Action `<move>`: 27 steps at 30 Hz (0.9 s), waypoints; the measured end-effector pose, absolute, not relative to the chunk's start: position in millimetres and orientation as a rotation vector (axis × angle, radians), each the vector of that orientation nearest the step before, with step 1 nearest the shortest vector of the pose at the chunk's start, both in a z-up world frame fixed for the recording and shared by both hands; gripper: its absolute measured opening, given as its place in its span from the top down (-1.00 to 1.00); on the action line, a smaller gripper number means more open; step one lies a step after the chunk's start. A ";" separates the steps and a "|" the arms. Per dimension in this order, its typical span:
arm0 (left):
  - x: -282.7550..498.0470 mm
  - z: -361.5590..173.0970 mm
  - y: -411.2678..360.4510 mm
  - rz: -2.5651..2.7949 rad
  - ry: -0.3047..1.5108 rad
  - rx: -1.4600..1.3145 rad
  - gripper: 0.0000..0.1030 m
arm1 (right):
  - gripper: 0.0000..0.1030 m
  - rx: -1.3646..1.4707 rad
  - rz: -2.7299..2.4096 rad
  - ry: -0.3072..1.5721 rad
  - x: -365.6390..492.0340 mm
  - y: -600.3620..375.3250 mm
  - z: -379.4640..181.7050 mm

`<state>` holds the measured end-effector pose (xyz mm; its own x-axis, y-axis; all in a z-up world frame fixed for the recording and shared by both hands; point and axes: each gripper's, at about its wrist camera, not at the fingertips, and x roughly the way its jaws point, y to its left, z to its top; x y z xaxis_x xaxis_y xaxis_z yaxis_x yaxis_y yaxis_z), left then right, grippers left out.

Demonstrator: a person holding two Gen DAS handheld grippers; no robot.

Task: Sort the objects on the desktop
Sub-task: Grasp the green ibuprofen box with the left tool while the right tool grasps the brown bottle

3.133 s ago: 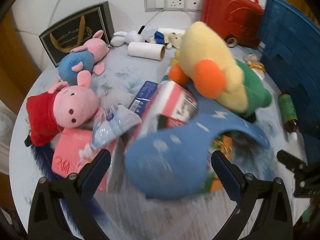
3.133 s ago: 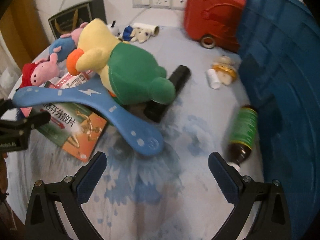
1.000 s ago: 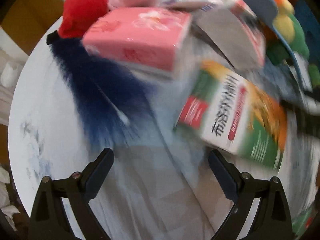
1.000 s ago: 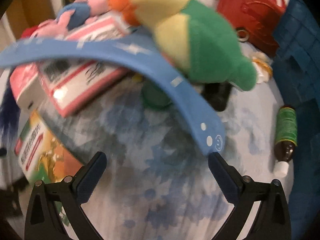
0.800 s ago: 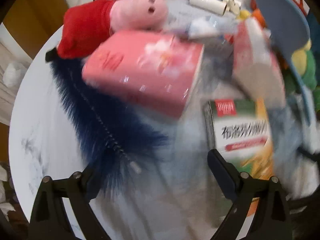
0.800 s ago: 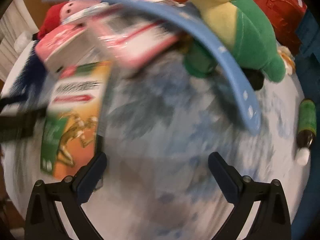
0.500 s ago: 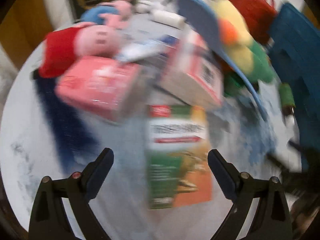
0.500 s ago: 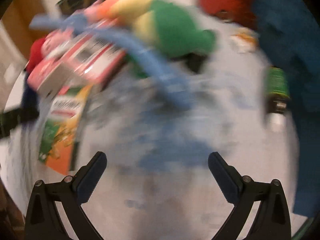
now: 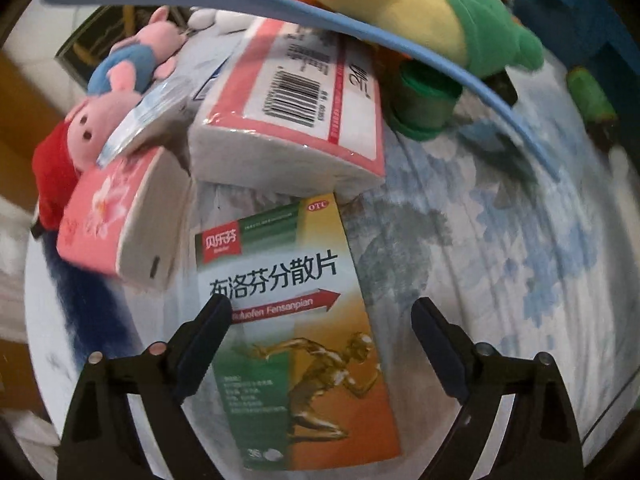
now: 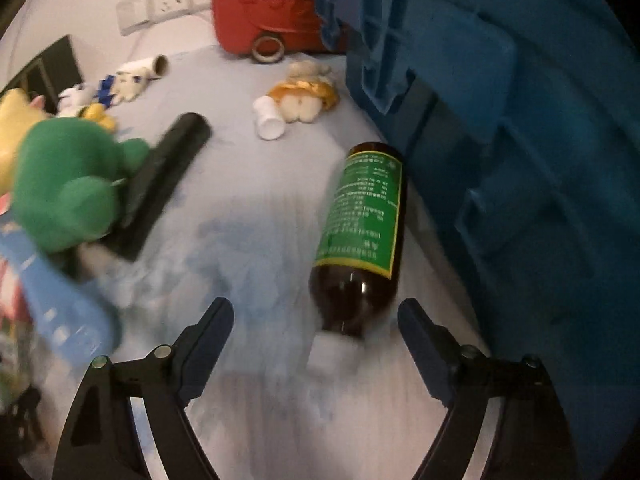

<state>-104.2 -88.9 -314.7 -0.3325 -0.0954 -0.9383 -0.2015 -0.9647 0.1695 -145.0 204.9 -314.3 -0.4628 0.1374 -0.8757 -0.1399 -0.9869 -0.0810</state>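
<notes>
1. My left hand-held gripper [image 9: 320, 316] is spread wide, its two dark fingers on either side of a medicine box [image 9: 296, 328] that lies flat on the counter [image 9: 500, 248]. The left finger overlaps the box's edge in the view; I cannot tell whether it touches. The right finger is clear of the box.
2. The box is green and orange, with a running figure and Chinese lettering on its top face.
3. Just beyond it sits a white and pink tissue pack [image 9: 296, 108] with a barcode. Its near edge seems to overlap the far end of the box.
4. To the left, a pink pack [image 9: 116, 208] is tilted on its side. Behind it lie two pig plushes: one in red [image 9: 64, 156], one in blue [image 9: 132, 64].
5. A long blue curved board [image 9: 360, 36] arches across the top of the view, and a yellow and green plush [image 9: 440, 16] lies on it. A green cup [image 9: 424, 108] stands under the board.
6. My right hand-held gripper [image 10: 316, 320] is also spread wide and holds nothing. A brown bottle [image 10: 360, 224] with a green label lies on its side between the fingers, white cap toward me, nearer the right finger.
7. A blue crate [image 10: 520, 160] stands just right of the bottle.
8. Farther off I see a black tube [image 10: 168, 176], a small white bottle [image 10: 270, 118] beside a small doll [image 10: 306, 92], and a red case [image 10: 264, 4] near the wall.
</notes>
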 end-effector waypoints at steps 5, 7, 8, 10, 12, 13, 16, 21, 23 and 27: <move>-108.8 -315.1 -111.4 2.485 0.302 -1.813 -0.80 | -0.56 -1.501 2.544 0.049 -171.8 216.7 -339.1; -109.9 -321.7 -125.7 2.443 0.137 -1.862 -0.81 | -0.32 -1.492 2.552 0.062 -171.8 214.4 -335.9; -109.8 -323.3 -129.2 2.430 0.090 -1.878 -0.80 | -0.01 -1.489 2.558 0.058 -169.5 212.2 -333.7; -106.5 -322.2 -127.3 2.433 0.088 -1.850 -0.74 | -0.01 -1.528 2.571 0.073 -157.4 206.2 -330.9; -103.4 -321.5 -120.9 2.419 0.101 -1.814 -0.73 | 0.00 -1.561 2.587 0.060 -142.2 198.8 -331.3; -103.5 -321.5 -117.6 2.414 0.113 -1.800 -0.72 | 0.00 -1.579 2.590 0.054 -131.4 194.1 -331.6; -109.6 -321.5 -109.4 2.413 0.137 -1.768 -0.71 | 0.00 -1.635 2.592 0.079 -103.4 183.0 -331.3; -120.9 -321.7 -99.7 2.398 0.175 -1.739 -0.70 | -0.21 -1.704 2.597 0.069 -70.1 168.0 -329.8; -123.0 -322.0 -98.2 2.382 0.182 -1.735 -0.70 | -0.27 -1.688 2.606 0.077 -64.3 169.6 -325.8; -129.6 -322.0 -93.4 2.325 0.220 -1.771 -0.70 | -0.30 -1.659 2.627 0.156 -71.1 176.4 -317.4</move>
<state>-129.6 -93.4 -322.0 -0.2556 0.0758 -0.9638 -0.2554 -0.9668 -0.0083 -71.1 176.4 -317.4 -0.4310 -0.0274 -0.9019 -0.0793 -0.9945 0.0681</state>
